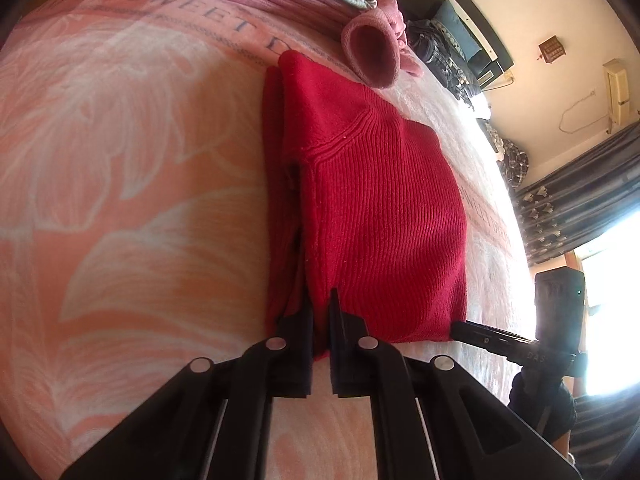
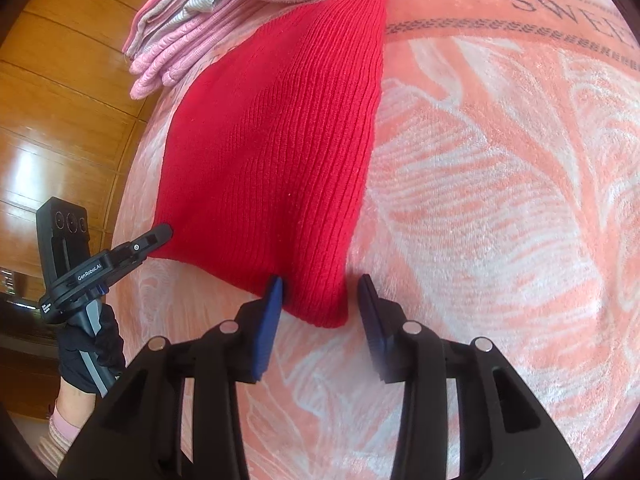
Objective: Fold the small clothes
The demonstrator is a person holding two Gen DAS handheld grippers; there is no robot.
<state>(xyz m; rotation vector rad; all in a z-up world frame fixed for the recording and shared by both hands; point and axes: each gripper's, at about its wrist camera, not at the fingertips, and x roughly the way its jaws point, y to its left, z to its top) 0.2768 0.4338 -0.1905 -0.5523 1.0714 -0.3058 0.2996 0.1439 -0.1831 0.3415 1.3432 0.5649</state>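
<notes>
On the blanket (image 2: 480, 200), left gripper (image 1: 320, 308) pinches red sweater (image 1: 380, 208) (folded); right gripper (image 2: 320, 292) fingers spread.

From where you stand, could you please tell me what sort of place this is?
Most likely a home bedroom: the red ribbed knit garment lies on a pink floral blanket like a bedspread, a stack of folded pink clothes sits beside it, and patterned curtains hang by a bright window.

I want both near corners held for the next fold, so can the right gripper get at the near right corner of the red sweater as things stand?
Probably yes. The right gripper has its jaws open astride that corner of the red sweater, with only the pink blanket beneath it.
</notes>
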